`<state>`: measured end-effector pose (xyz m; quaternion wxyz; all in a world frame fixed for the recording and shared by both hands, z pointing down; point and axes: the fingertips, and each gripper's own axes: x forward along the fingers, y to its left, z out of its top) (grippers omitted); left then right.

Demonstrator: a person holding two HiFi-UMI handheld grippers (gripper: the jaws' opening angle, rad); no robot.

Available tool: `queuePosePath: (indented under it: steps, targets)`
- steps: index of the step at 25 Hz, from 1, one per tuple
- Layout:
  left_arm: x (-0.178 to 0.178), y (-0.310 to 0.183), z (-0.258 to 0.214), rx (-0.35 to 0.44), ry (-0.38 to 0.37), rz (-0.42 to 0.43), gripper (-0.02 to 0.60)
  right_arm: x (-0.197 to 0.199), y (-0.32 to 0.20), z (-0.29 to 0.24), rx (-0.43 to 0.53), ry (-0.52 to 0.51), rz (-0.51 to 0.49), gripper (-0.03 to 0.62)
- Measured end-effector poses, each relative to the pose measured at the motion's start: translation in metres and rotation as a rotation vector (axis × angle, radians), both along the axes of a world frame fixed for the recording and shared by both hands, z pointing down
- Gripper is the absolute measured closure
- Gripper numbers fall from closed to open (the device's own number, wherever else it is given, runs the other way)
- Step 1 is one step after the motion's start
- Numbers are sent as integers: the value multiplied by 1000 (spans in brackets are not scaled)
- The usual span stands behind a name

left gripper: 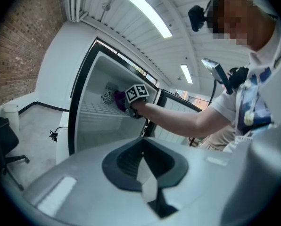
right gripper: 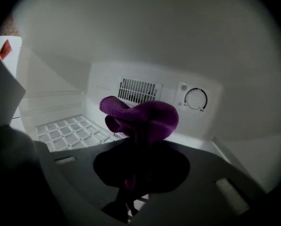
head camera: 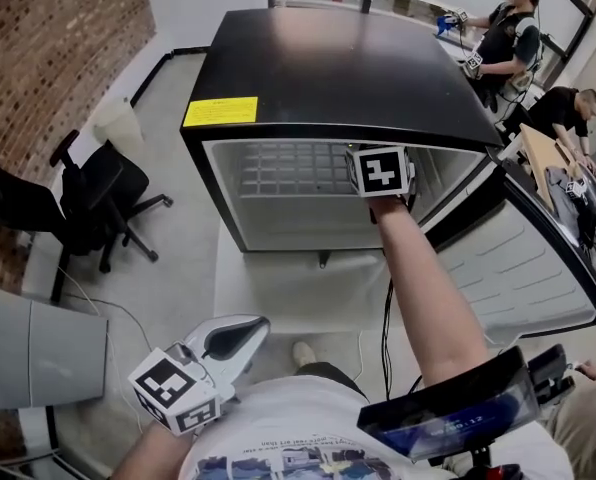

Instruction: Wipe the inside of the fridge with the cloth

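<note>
A red brick wall (head camera: 38,58) is seen at the left, above a grey floor (head camera: 178,268). A black office chair (head camera: 88,203) is parked beside it. 2 ceiling strip lights (left gripper: 145,11) are lit, and windows (head camera: 578,8) are set at the far right.

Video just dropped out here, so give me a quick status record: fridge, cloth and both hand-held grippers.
fridge: door open
cloth: purple, bunched, in front of the vent grille, above the wire shelf
right hand-held gripper: inside the fridge, shut on cloth
left hand-held gripper: outside the fridge, shut, holding nothing
cloth touching a wall: cannot tell
</note>
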<state>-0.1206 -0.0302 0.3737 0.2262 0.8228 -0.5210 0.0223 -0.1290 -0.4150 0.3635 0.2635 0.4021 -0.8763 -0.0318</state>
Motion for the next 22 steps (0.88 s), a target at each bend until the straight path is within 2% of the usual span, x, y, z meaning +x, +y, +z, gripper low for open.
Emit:
queuePosePath:
  steps: [7,11,18,22]
  targets:
    - [-6,1,1,-7,-9,-14,577,-43,20,3,-30,-25,-86,526]
    - [-14,8,2,-20,-5,-38,577,-79,45,7,-74,-53,-172,526]
    - [-15,19,5,-26,18,-50,577,-131,84,8,-69,-48,-298,526]
    - [-16,26,4,-28,19,-53,576,-155,105,4,-89,-99,-356,526]
